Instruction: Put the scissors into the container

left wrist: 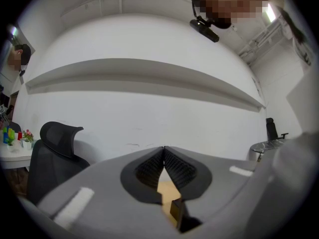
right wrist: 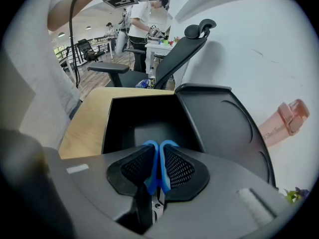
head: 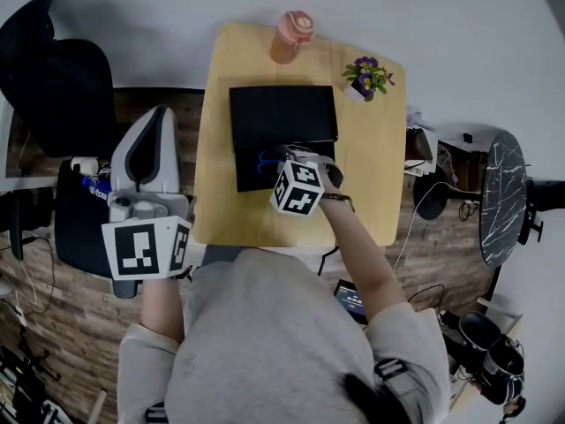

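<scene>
Progress: the black container (right wrist: 149,111) sits open directly ahead of and below the right gripper (right wrist: 159,156), its lid (right wrist: 227,128) folded back to the right of the jaws. The right jaws are clamped on the scissors (right wrist: 150,181). The blue handles are squeezed between the pads and poke out past the tips, toward the container's cavity. We judge that pickup and carry are done. What is left is lowering, release and withdrawal. We cannot tell whether the handles already touch the container's floor.

The left gripper (left wrist: 163,156) takes no part. Its jaws are pressed together at the tips with nothing between them, and it is held off the tabletop's left edge, facing the wall.

Room: a white wall (left wrist: 149,113) stands beyond both pairs of jaws, and wood flooring (head: 441,263) lies around the work area. A black office chair (right wrist: 174,59) stands beyond the container.

Surface: a light wooden tabletop (right wrist: 84,123) shows bare to the left of the right jaws. A pink bottle (right wrist: 281,126) is far to their right, past the lid. A small flower pot (head: 366,78) stands near the far right corner.
</scene>
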{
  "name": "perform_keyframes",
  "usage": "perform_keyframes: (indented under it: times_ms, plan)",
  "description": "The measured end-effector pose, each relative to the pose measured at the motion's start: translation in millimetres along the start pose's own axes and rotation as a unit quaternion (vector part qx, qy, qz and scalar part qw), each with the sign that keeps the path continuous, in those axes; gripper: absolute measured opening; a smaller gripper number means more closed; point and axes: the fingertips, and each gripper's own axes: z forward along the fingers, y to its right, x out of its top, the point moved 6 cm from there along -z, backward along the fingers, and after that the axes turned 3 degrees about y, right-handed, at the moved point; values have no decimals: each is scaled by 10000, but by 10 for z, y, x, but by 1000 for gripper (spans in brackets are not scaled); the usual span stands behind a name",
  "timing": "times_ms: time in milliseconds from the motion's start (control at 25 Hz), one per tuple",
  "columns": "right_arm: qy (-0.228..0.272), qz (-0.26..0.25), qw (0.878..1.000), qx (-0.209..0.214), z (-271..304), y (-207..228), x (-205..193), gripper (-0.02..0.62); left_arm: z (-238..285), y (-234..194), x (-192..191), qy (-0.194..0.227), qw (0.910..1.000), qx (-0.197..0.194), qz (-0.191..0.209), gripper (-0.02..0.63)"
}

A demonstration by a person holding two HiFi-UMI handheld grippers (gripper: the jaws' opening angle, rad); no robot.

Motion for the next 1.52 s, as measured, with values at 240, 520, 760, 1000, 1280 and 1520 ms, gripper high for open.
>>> perform_keyframes:
  times_ms: [240, 520, 760, 1000, 1280, 1520]
  plan:
    - [39, 143, 9999, -35, 5, -2, 10, 71, -37, -18, -1, 5, 10000, 0, -11, 58]
    - [514, 595, 9964, -301, -218, 28, 101, 69, -87, 16, 51, 86, 9999, -58, -5, 58]
    - [1105, 1291, 9816, -873, -556, 21, 130, 3, -124, 154, 144, 189, 9995, -248, 11, 58]
    - [1798, 1882, 9535, -1519, -961, -54, 175, 3, -177, 340, 270, 337, 9981, -514, 37, 58]
    - [2620, 2315, 9014, -2554, -1579, -126, 280, 3, -275, 555, 397, 497, 9956, -796, 67, 58]
    - [3013, 2658, 8581, -3198, -2024, -254, 256, 3, -407, 704, 496, 604, 9935, -956, 88, 58]
